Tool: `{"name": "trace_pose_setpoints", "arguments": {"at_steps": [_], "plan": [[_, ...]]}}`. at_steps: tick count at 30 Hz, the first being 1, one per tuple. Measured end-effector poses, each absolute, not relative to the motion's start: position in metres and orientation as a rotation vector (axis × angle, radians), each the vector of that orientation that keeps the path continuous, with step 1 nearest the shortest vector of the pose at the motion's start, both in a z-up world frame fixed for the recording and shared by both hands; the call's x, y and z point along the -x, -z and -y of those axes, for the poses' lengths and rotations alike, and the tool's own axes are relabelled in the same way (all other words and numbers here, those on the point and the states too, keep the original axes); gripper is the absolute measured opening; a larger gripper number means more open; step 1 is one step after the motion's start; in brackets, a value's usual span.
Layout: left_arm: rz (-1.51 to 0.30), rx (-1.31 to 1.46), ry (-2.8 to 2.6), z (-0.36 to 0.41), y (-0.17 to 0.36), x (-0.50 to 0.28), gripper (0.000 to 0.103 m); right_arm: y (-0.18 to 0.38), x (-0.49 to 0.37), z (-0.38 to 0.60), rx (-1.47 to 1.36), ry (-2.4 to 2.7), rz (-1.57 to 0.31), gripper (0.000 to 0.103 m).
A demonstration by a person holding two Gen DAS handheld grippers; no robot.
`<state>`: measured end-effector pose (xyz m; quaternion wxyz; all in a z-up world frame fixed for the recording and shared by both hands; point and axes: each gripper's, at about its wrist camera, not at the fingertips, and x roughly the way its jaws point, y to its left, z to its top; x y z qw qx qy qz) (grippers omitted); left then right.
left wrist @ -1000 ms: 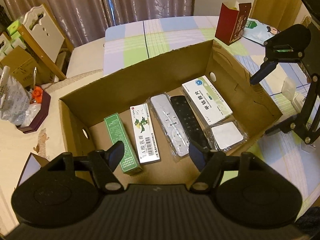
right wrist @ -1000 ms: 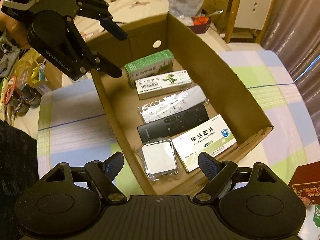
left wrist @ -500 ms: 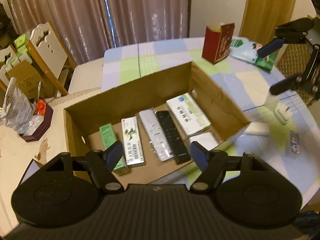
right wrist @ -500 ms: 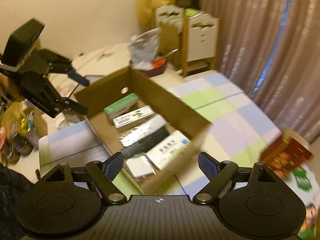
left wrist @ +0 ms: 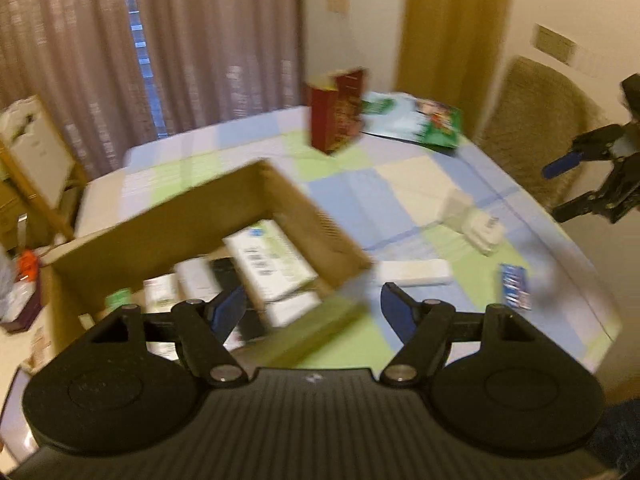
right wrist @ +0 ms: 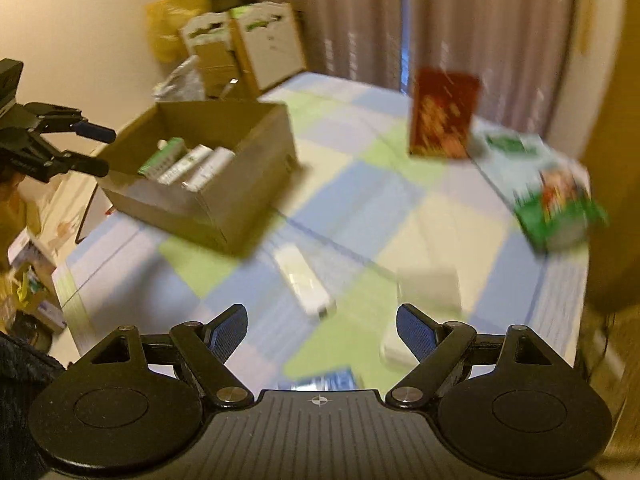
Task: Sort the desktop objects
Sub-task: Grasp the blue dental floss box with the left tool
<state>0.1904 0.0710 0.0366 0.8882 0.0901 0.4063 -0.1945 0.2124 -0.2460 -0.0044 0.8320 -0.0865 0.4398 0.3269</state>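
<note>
A cardboard box (left wrist: pixel 320 224) (right wrist: pixel 248 144) holds medicine boxes (left wrist: pixel 272 260) and remotes laid side by side. On the checked cloth outside it lie a white remote (left wrist: pixel 414 273) (right wrist: pixel 306 284), a clear white packet (left wrist: pixel 476 220) (right wrist: pixel 428 286) and a small blue packet (left wrist: pixel 516 286) (right wrist: pixel 324 380). My left gripper (left wrist: pixel 312 312) is open and empty above the box's near right corner. My right gripper (right wrist: pixel 322 326) is open and empty above the loose items. Both views are blurred.
A red carton (left wrist: pixel 338 110) (right wrist: pixel 442 114) stands at the back of the table, with green-and-white snack bags (left wrist: pixel 416 120) (right wrist: pixel 552 196) beside it. A padded chair (left wrist: pixel 532 128) stands at the right. Chairs and boxes (right wrist: pixel 244 48) stand beyond the table's far left.
Both grippers have swung away from the box toward the right part of the table. The box has slid left in both views and the loose items have come into view. Both stay open.
</note>
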Motion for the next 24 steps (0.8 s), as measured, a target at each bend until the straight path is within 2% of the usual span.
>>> {"name": "trace_pose_setpoints", "arguments": {"at_steps": [11,24], "plan": [[-0.875,-0.385,0.71,0.056,0.004,-0.206,0.07,0.042,-0.189,0.333,-0.008,-0.5,-1.006,0.084],[-1.11,-0.275,0.75,0.18,0.109,-0.214,0.071,0.07,-0.173,0.394,-0.192,-0.354,-1.042,0.084]]}}
